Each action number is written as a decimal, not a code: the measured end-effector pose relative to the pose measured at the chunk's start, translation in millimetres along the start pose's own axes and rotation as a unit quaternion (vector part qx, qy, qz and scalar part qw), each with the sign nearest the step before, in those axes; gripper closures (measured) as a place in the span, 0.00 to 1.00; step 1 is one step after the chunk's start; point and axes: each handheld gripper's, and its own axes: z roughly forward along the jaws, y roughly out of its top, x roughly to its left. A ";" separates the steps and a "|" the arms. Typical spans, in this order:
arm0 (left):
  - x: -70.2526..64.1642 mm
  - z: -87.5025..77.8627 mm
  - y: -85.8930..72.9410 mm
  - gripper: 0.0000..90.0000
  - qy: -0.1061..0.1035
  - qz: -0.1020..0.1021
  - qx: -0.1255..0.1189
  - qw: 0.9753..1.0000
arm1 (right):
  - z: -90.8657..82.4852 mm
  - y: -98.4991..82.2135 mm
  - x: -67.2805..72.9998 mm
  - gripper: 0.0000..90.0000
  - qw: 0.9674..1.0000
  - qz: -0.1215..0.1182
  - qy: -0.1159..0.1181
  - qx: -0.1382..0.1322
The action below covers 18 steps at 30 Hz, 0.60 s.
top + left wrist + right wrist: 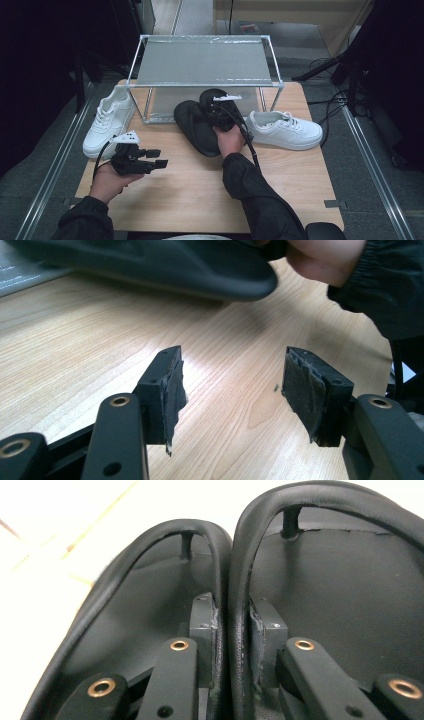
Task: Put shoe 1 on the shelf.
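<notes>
Looking down from the high view, I hold my right tongs over the pair of black rubber flip-flops just in front of the metal-framed mesh shelf, between two white lace-up sneakers, while my left tongs hover above the wooden desk. In the left gripper view, my left tongs gape wide, nothing between them. In the right gripper view, my right tongs pinch both flip-flops' inner straps together
</notes>
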 end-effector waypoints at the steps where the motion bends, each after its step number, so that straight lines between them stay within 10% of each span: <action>1: 0.1 0.3 -0.1 0.47 -0.001 -0.002 0.000 1.000 | 3.1 0.2 1.0 0.85 1.000 -0.004 -0.006 0.000; 18: 1.6 1.3 0.6 0.48 -0.003 -0.002 -0.002 1.000 | 22.7 0.2 1.1 0.70 1.000 0.022 -0.005 0.009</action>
